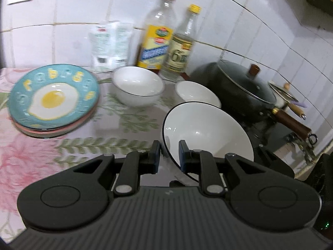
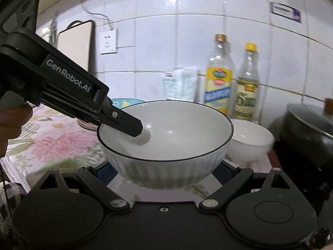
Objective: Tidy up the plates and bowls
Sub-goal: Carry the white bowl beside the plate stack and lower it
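Observation:
My left gripper [image 1: 169, 154] is shut on the rim of a white bowl with a dark rim [image 1: 210, 131], one finger inside and one outside, holding it tilted above the table. The same bowl [image 2: 166, 137] fills the right wrist view, with the left gripper's finger [image 2: 127, 125] over its left rim. My right gripper [image 2: 164, 171] is open wide, its fingers either side of the bowl's base and partly hidden by it. Two more white bowls [image 1: 138, 88] [image 1: 197, 93] stand on the table behind. A stack of plates [image 1: 54, 100], topped by a teal fried-egg plate, lies at the left.
Two bottles [image 1: 158, 33] [image 1: 183, 43] and a white bag [image 1: 110, 45] stand against the tiled wall. A dark lidded pot [image 1: 239, 87] with a wooden handle sits on a stove at the right, a smaller lidded pot [image 1: 283, 93] behind it. The table [image 1: 31, 156] has a floral cloth.

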`<state>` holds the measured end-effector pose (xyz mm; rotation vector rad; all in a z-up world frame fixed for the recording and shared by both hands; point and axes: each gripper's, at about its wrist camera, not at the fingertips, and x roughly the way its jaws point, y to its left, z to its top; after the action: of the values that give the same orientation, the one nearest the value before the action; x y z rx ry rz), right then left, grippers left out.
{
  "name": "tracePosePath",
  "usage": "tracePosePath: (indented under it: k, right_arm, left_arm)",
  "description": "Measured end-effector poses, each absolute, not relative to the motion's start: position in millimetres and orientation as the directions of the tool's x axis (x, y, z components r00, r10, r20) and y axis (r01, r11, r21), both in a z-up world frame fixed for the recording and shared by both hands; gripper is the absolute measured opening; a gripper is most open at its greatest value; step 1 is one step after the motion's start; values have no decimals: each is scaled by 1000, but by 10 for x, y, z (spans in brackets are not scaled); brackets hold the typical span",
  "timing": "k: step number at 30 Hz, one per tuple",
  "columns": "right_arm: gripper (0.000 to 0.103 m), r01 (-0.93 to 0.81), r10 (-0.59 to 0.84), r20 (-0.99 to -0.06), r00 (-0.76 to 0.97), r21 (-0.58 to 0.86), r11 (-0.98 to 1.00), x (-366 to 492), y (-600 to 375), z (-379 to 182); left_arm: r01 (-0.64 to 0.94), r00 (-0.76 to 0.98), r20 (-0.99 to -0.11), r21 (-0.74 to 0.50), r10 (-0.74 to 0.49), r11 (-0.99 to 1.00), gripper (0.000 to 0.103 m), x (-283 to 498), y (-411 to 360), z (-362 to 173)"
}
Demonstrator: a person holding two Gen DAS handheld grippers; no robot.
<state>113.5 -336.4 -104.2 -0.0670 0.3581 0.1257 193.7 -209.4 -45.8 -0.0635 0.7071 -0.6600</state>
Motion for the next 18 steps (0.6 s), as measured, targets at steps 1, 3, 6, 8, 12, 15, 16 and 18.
tracePosePath:
  k: [1, 3, 6, 8, 12, 15, 16, 18]
  right_arm:
    - [97, -142, 118, -356, 927, -44, 989, 1162, -3324, -1035]
    - [97, -160, 134, -366, 921, -44, 986, 1247, -3243, -1019]
    - [98, -180, 152, -386, 910, -36, 983, 1349, -3156, -1012]
    - [98, -188, 158, -396, 904, -37, 981, 1408, -3116, -1004]
    - [98, -205, 165, -423, 891, -52, 977, 1577, -3088, -1008]
    - [98, -225, 168, -446, 879, -78, 971, 1717, -3070, -1025]
    - [98, -231, 170, -452, 875, -82, 969, 1755, -3066, -1038]
    - [98, -239, 175, -466, 867, -82, 968, 1828, -3052, -1079]
  left_arm:
    - [532, 573, -583, -270, -576, 803, 17, 1961, -2046, -453]
    - [514, 583, -585, -272, -564, 814, 17, 2003, -1957, -447]
    - [487, 592, -594, -276, -545, 829, 18, 2077, -1872, -459]
    - [478, 592, -600, -276, -538, 834, 18, 2138, -1841, -475]
    - [458, 588, -606, -298, -537, 838, 18, 2281, -1786, -553]
    - [446, 587, -612, -302, -530, 842, 18, 2389, -1778, -622]
    - [443, 586, -614, -304, -529, 844, 18, 2423, -1775, -647]
    - [433, 581, -620, -313, -527, 845, 18, 2502, -1761, -699]
